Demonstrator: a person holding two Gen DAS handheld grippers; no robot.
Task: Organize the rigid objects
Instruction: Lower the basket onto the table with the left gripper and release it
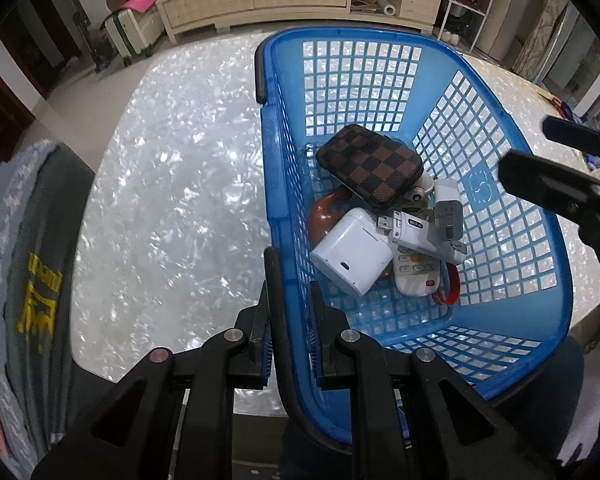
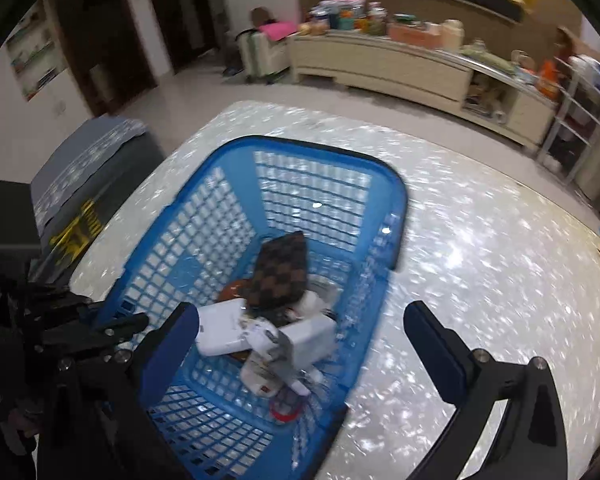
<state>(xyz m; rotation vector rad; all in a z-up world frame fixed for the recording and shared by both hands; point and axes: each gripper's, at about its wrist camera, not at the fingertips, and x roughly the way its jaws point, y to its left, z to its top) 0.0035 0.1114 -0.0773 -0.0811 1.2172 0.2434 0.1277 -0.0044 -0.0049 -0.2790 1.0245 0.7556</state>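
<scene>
Closest to my left wrist camera, the left gripper [image 1: 294, 280] is clenched on the near-left rim of the blue basket [image 1: 512, 320], one finger outside the wall and one inside, at the lower centre of the frame. That basket sits on the pearly white table [image 1: 172, 200] and fills the right half of this view.

Inside it I see a heap near the middle: a brown checkered case [image 1: 370, 164] on top, a white box-shaped charger [image 1: 352, 256] below it, a small white stick marked WiFi [image 1: 410, 228], a white remote [image 1: 416, 276] with a red button, and a red band [image 1: 448, 294] at the lower edge of the pile. Something orange-brown [image 1: 322, 216] lies under the case; I cannot tell what it is.

From the right wrist camera, which is blurred, my right gripper [image 2: 300, 328] is released, its fingers spread wide with nothing between the pads. One finger hangs over the basket's interior at lower left, the other over bare table at lower right. A cream cabinet [image 2: 384, 64] runs along the upper right.
</scene>
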